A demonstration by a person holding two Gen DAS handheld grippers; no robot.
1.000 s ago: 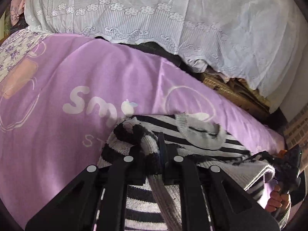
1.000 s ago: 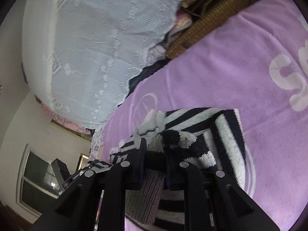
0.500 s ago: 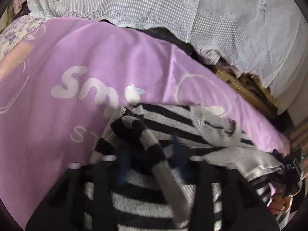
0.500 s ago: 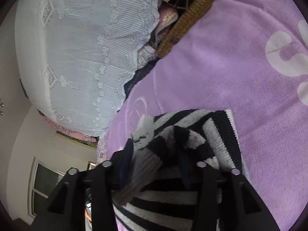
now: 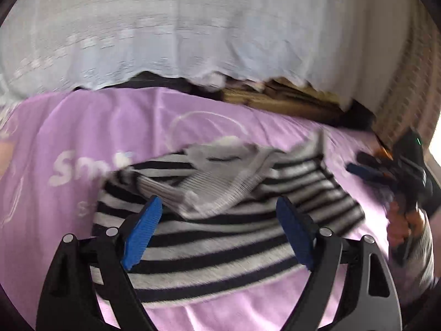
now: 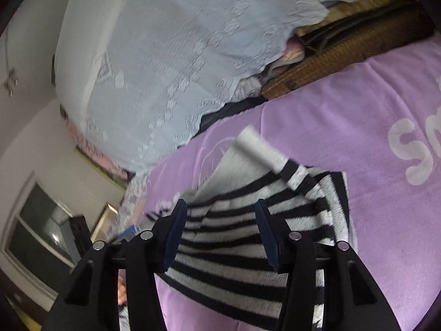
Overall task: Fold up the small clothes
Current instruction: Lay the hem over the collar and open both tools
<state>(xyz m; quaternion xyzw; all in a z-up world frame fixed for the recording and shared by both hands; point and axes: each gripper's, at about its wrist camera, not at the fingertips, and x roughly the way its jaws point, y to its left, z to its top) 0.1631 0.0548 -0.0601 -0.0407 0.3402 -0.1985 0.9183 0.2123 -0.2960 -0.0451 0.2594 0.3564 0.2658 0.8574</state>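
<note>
A small black-and-white striped sweater (image 5: 226,237) with grey cuffs lies partly folded on the purple blanket (image 5: 91,127). Its grey sleeve ends (image 5: 220,176) lie across the upper part. My left gripper (image 5: 219,220) is open and empty just above the sweater's near half. The sweater also shows in the right wrist view (image 6: 248,237). My right gripper (image 6: 220,229) is open and empty over it. The right gripper also shows at the right edge of the left wrist view (image 5: 391,171).
A white lace cover (image 5: 193,27) drapes over furniture behind the blanket. A brown woven piece (image 6: 344,55) sits under its edge. A window (image 6: 35,229) and a wall are at the left in the right wrist view.
Both grippers were shut on the sweater's sleeves. They have opened, let the sleeves drop onto the sweater, and pulled back a little.
</note>
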